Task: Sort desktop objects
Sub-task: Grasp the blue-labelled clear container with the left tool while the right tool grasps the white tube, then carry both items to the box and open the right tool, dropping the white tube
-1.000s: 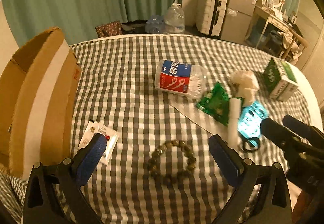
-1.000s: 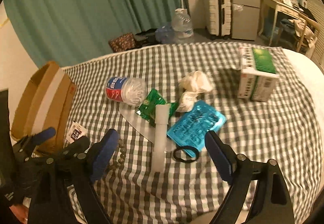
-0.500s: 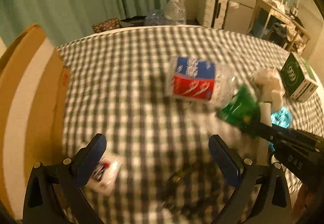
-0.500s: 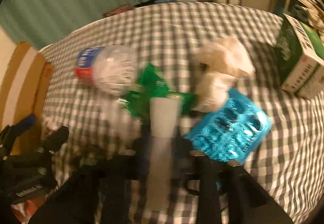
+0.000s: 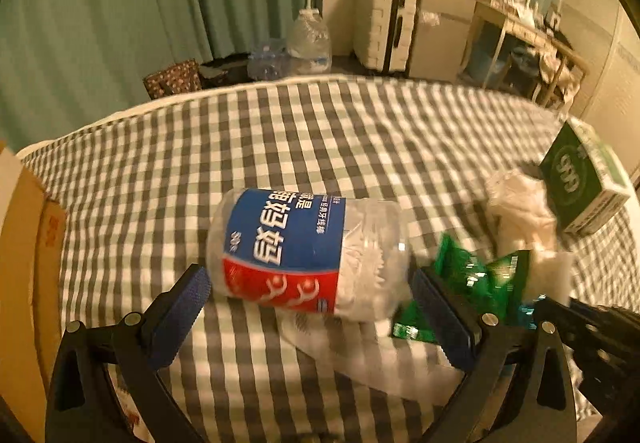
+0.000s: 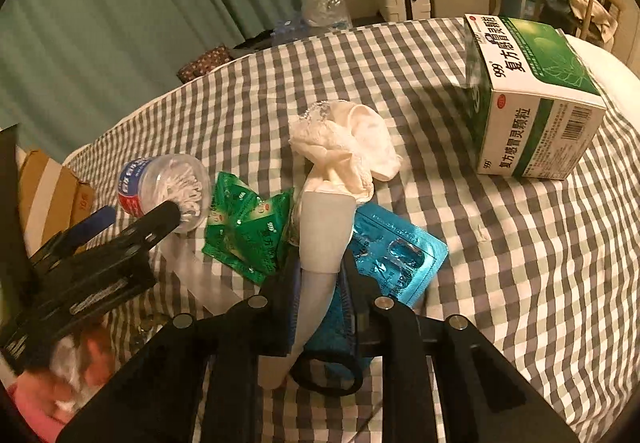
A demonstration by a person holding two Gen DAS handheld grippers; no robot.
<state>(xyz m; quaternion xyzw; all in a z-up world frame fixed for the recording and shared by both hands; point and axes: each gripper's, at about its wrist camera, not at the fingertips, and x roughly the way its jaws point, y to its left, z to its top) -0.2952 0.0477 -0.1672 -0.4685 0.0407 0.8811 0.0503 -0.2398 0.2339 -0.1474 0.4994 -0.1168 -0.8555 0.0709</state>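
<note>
My left gripper (image 5: 308, 307) is open, its blue pads on either side of a clear jar of floss picks (image 5: 304, 255) with a blue and red label, lying on its side on the checked cloth. My right gripper (image 6: 320, 291) is shut on a white tube (image 6: 322, 243). The jar also shows in the right wrist view (image 6: 164, 191), with the left gripper (image 6: 132, 227) at it. Green sachets (image 6: 244, 227), a blue blister pack (image 6: 396, 255) and crumpled white tissue (image 6: 344, 151) lie around the tube.
A green and white medicine box (image 6: 532, 99) stands at the right. A cardboard box (image 5: 24, 267) stands at the left edge. A black hair tie (image 6: 328, 375) lies under my right gripper. A clear plastic sheet (image 5: 372, 359) lies under the jar.
My left gripper has moved forward from the bead bracelet to the jar. My right gripper has moved forward and closed on the white tube.
</note>
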